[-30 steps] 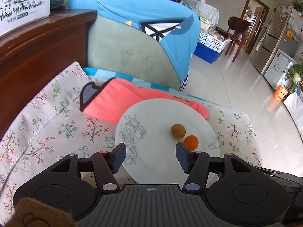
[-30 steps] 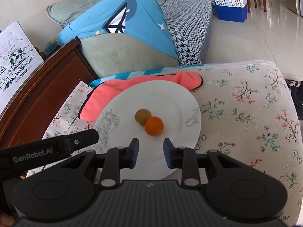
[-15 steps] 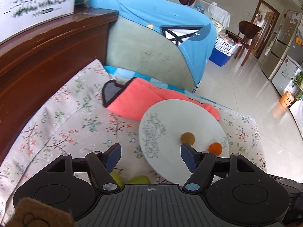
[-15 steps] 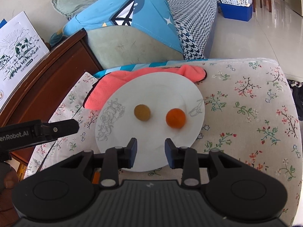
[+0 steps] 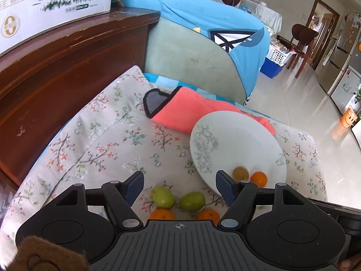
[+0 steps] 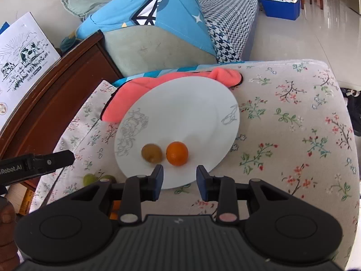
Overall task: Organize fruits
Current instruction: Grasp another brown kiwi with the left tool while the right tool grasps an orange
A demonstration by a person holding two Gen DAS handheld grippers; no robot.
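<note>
Black grippers, blue-padded fingers (image 6: 158, 181), silver screws

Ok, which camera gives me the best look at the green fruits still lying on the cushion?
The left wrist view: both green fruits lie in plain sight between the open left gripper fingers. The right wrist view shows them only partly, at the left, cut off by the right gripper body.

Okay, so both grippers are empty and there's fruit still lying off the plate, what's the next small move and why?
Probably lower the left gripper onto the nearer green fruit and close. Its jaws are wide open with the two green fruits and two oranges lying on the floral cloth just below them, while the plate holds only a brownish fruit and one orange. The right gripper hovers open at the plate's near rim.
</note>
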